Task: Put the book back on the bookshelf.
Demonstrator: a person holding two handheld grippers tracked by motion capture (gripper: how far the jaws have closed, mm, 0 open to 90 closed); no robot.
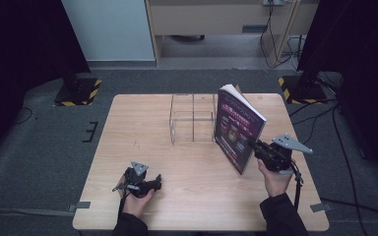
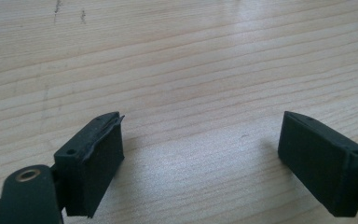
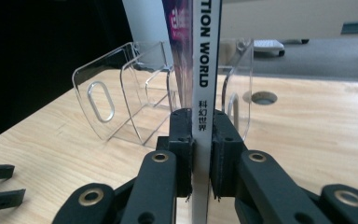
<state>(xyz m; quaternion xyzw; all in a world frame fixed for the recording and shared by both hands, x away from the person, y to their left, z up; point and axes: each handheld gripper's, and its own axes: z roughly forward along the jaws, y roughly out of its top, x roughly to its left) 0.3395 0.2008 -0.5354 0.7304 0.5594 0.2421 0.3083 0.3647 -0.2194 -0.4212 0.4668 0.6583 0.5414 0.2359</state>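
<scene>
My right gripper (image 3: pixel 200 154) is clamped on the spine of the book (image 1: pixel 237 129), pads pressing from both sides. I hold it upright above the table (image 1: pixel 187 206), just right of the clear rack (image 1: pixel 192 118) and close to its near right corner. The spine faces me, pages fanning away toward the far side. Its long axis runs top to bottom, tilted a little, the top leaning toward the far edge, the dark cover facing left.

I judge this as the carry step: book lifted, not yet filed. Next I need to line the lower edge up with one of the rack's slots, keep the book vertical, and lower it in without knocking the thin walls.

My left gripper (image 1: pixel 140 184) rests low on the near left of the table, jaws apart, nothing between them.
</scene>
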